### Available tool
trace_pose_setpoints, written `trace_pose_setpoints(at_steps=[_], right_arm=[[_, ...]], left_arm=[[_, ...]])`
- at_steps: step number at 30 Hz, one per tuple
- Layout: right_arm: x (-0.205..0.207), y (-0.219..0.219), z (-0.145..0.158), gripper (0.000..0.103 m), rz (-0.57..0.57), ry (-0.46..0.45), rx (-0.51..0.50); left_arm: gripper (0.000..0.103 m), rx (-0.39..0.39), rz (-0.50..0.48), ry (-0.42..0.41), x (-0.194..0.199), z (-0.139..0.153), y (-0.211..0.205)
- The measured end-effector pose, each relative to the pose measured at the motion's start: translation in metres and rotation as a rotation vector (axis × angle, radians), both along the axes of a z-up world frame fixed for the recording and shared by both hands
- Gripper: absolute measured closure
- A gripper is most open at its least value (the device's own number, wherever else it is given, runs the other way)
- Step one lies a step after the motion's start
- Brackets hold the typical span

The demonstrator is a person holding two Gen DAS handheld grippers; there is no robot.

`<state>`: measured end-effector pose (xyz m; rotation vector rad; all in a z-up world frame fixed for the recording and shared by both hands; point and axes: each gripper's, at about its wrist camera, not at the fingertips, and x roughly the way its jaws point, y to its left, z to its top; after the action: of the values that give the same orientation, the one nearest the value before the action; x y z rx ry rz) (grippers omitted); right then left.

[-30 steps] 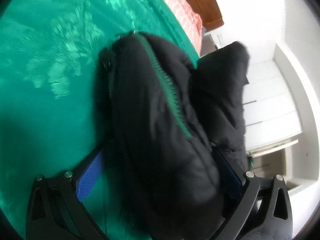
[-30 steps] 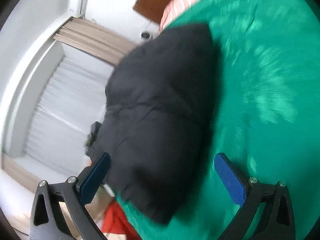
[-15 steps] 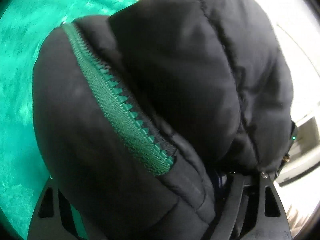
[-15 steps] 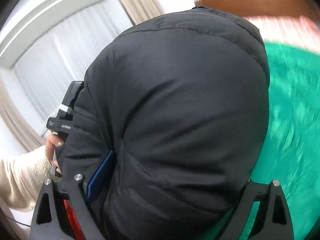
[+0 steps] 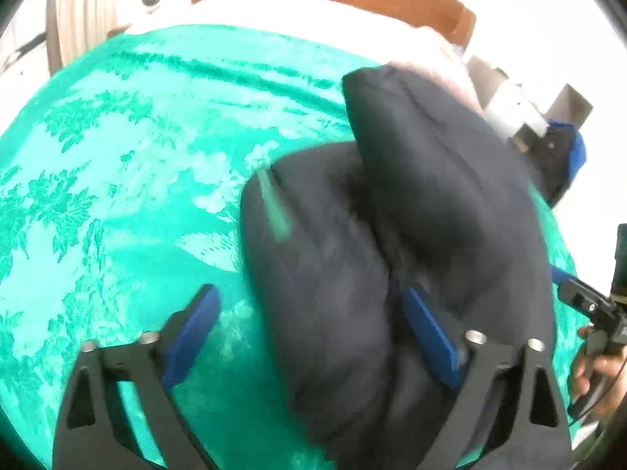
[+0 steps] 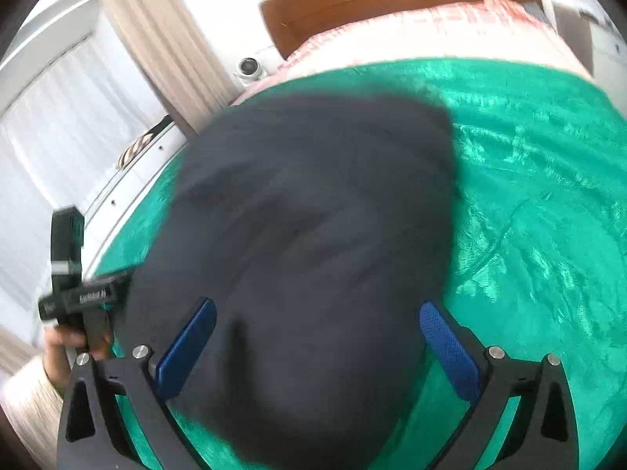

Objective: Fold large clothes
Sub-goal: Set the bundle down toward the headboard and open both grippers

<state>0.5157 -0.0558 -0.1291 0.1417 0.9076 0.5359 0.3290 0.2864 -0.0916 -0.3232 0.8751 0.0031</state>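
We have the black puffer jacket [image 6: 305, 243] bundled on the green bedspread [image 6: 548, 235]; jaws of the left gripper [image 5: 309, 333], just reopening, and the right gripper [image 6: 317, 337] stand apart around it, unclamped; next we judge, tidy the fold

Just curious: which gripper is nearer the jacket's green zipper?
Left: green zipper just ahead of left gripper; right gripper faces jacket's zipperless side. Both jaws have just been opening, jacket between them.
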Motion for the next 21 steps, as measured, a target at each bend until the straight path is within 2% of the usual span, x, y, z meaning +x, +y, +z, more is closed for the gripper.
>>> trace_pose_setpoints(at_steps=[1,3,5,7,8,10,11,14,17,21], right_arm=[[-0.015,-0.001,0.005,0.001,0.012,-0.044,0.004],[-0.042,-0.001,0.018,0.001,0.007,-0.108,-0.027],[-0.081,-0.002,0.032,0.001,-0.001,-0.181,-0.068],[-0.120,-0.005,0.044,0.001,-0.025,-0.226,-0.122],[-0.133,-0.008,0.046,0.001,-0.036,-0.239,-0.143],[-0.157,-0.015,0.043,0.001,-0.066,-0.262,-0.178],[-0.165,-0.017,0.043,0.001,-0.083,-0.266,-0.194],[-0.202,-0.033,0.044,0.000,-0.130,-0.278,-0.236],[-0.226,-0.044,0.045,0.001,-0.183,-0.308,-0.284],[-0.264,-0.052,0.061,0.000,-0.245,-0.344,-0.317]], left_arm=[[0.010,-0.005,0.000,-0.038,-0.010,0.007,-0.004],[0.007,0.039,0.007,-0.104,-0.040,0.030,-0.005],[0.001,0.144,0.024,-0.181,-0.073,0.053,-0.017],[0.000,0.305,0.070,-0.269,-0.110,0.074,-0.036],[0.000,0.362,0.088,-0.300,-0.105,0.086,-0.042],[0.000,0.445,0.128,-0.350,-0.131,0.097,-0.062],[0.000,0.451,0.145,-0.350,-0.145,0.098,-0.067],[0.000,0.450,0.221,-0.283,-0.173,0.096,-0.090],[0.000,0.439,0.224,-0.247,-0.202,0.087,-0.102],[0.000,0.439,0.227,-0.178,-0.216,0.073,-0.124]])
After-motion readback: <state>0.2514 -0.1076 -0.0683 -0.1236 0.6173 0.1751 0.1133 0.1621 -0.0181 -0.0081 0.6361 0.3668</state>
